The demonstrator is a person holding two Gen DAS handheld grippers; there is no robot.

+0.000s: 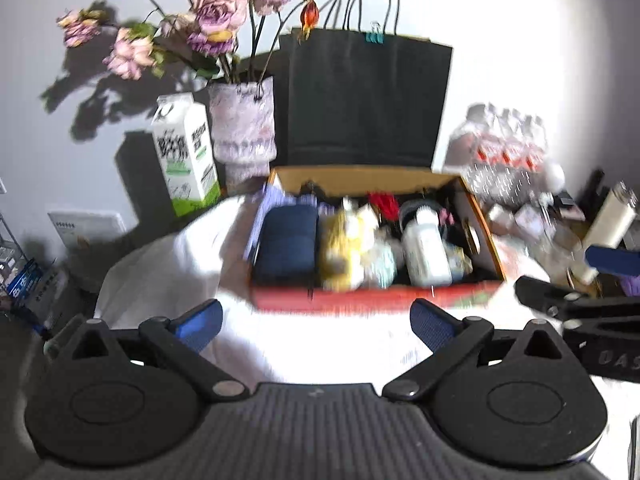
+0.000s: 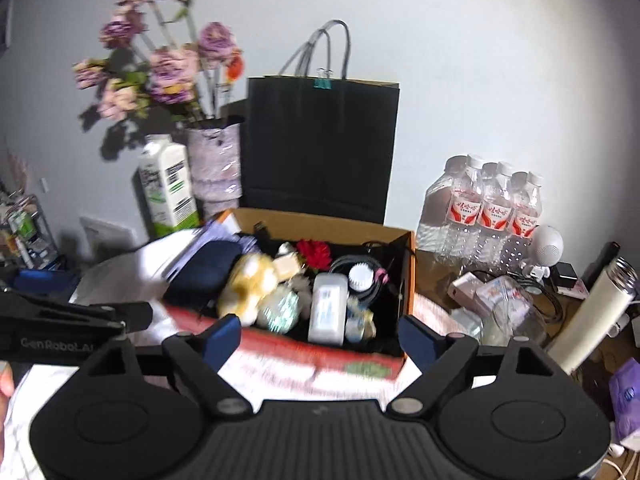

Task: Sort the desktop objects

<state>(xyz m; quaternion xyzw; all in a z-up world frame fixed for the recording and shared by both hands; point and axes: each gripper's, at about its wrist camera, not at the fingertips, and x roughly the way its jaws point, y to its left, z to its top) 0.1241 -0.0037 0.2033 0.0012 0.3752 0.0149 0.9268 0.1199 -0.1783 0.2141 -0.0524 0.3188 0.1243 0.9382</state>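
Note:
An open cardboard box (image 1: 376,298) with a red front wall sits on the desk ahead, also in the right wrist view (image 2: 408,280). It holds a dark blue case (image 1: 286,244), a yellow soft item (image 1: 340,248), a white bottle (image 1: 426,250) and a red flower (image 2: 316,254). My left gripper (image 1: 316,322) is open and empty, just short of the box front. My right gripper (image 2: 320,338) is open and empty at the box's near edge. The right gripper also shows at the right of the left wrist view (image 1: 580,280).
Behind the box stand a black paper bag (image 1: 364,100), a vase of purple flowers (image 1: 242,124) and a milk carton (image 1: 186,156). Water bottles (image 2: 492,208), a white flask (image 2: 592,312), cables and small items crowd the right. White cloth (image 1: 168,264) covers the left.

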